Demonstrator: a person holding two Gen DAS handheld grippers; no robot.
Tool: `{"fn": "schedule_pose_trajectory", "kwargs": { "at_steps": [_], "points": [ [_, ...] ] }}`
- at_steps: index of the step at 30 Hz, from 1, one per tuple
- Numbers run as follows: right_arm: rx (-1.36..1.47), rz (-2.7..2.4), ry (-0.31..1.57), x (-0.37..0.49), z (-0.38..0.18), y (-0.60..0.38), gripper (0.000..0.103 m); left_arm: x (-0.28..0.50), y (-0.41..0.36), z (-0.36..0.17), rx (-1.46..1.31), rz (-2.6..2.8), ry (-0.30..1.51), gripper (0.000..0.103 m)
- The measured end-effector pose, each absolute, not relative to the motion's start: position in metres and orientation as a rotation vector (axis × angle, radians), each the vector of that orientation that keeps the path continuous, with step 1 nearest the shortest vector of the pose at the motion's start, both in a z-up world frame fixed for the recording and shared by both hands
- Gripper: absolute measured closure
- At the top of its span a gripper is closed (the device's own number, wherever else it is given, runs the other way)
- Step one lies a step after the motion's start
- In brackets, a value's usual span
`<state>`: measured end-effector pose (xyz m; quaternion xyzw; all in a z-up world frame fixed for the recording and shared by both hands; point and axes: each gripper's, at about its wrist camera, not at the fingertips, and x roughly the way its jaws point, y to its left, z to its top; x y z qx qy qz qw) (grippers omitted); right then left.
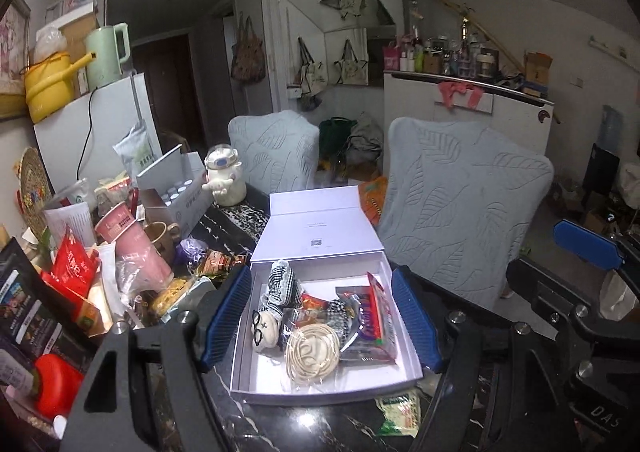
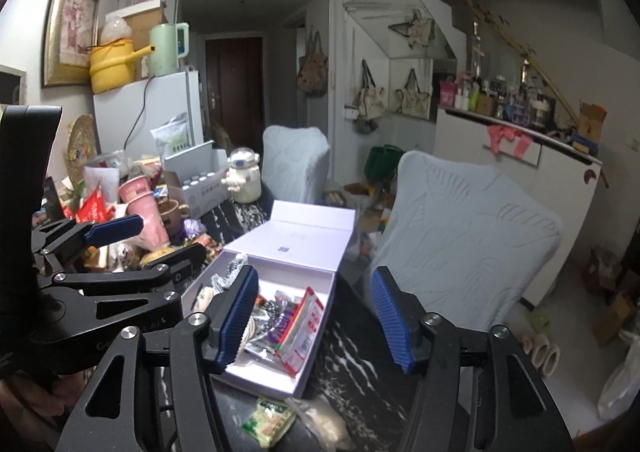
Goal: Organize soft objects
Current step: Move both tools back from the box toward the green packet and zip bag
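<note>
An open white box (image 1: 320, 396) (image 2: 260, 386) stands on the dark marble table with its lid (image 1: 316, 228) folded back. It holds a pale plush doll with black glasses (image 1: 266, 328), checkered cloth (image 1: 280, 280), a wrapped beige coil (image 1: 312, 352) and snack packets (image 1: 380, 312) (image 2: 308, 320). My left gripper (image 1: 320, 270) hovers open above the box, nothing between its blue pads. My right gripper (image 2: 316, 272) hangs open over the box's right side, also bare. A green packet (image 1: 400, 412) (image 2: 268, 420) lies on the table in front of the box.
Left of the box is a heap of clutter: pink cups (image 1: 132, 248), red packets, a red-capped bottle (image 1: 56, 384), a carton of small bottles. A white robot-shaped jar (image 1: 226, 176) stands behind. Two grey-covered chairs (image 1: 460, 212) flank the table's far and right sides.
</note>
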<state>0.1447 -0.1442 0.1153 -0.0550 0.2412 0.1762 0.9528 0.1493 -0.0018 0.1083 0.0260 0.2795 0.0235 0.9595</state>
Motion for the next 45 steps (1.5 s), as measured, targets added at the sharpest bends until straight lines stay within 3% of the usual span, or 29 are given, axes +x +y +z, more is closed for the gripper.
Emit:
{"fn": "schedule_pose_trajectory", "kwargs": {
  "at_steps": [9,22,45],
  "points": [
    [-0.114,0.335,0.483,0.099,0.119,-0.165,0.032,0.111,-0.02,0.108,0.054,0.006,0.568,0.031],
    [-0.115,0.296,0.526,0.051,0.094,-0.192,0.032,0.08,-0.041,0.076,0.039,-0.068,0.64,0.031],
    [-0.04,0.323,0.706,0.058,-0.001,-0.21,0.032,0.09,-0.056,-0.021,0.019,-0.139,0.838,0.031]
  ]
}}
